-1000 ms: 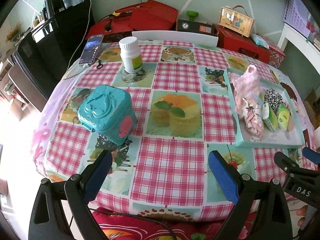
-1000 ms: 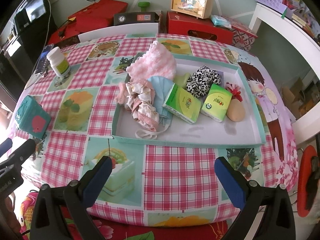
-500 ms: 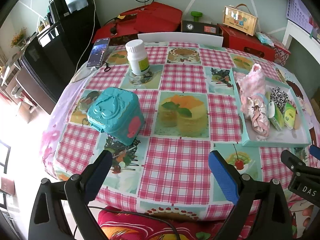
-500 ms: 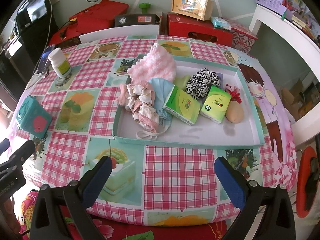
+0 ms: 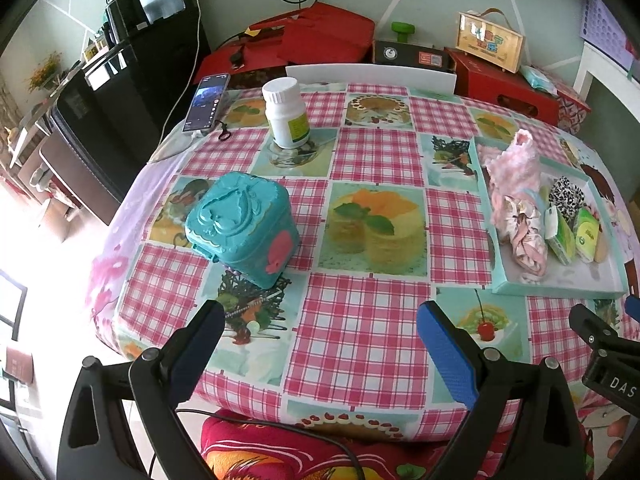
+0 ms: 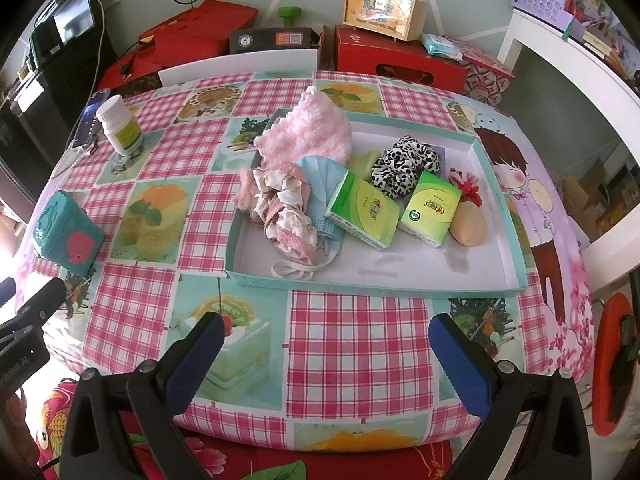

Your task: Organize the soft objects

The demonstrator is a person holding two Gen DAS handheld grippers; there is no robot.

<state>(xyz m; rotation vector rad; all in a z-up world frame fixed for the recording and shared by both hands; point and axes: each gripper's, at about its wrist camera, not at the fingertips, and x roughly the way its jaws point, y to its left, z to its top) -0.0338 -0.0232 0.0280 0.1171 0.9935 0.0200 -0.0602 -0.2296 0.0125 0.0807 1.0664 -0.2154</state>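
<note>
At the near edge of the round desk (image 6: 352, 344) with its pink-checked, cake-printed cloth, both grippers hung back, empty. On the far left sat the teal embossed plastic box (image 5: 242, 226), lid on, with the white pill bottle (image 5: 287, 112) behind it. The left gripper (image 5: 316, 350) had its blue pads spread wide, holding nothing, aimed at bare cloth just right of that box. Moving right, the right gripper (image 6: 324, 352) was likewise splayed and empty, short of the shallow teal cardboard tray (image 6: 400, 282). In the tray lay the soft things: a fluffy pink knitted cloth (image 6: 312, 132), a floral frilled fabric bundle (image 6: 286, 210), a pale blue face mask (image 6: 322, 178), two green tissue packs (image 6: 362, 208), a black-and-white spotted scrunchie (image 6: 404, 168) and a tan egg-shaped sponge (image 6: 468, 224).

By my reading, the step was an opening reach, and doing it well would mean dropping over one piece only; the fabric bundle lay tangled with the mask's straps, so a pinch high on the frills might have avoided dragging both.

Against half a second earlier, both views sat slightly further back and higher, showing more of the near desk edge; nothing in the tray had shifted.
</note>
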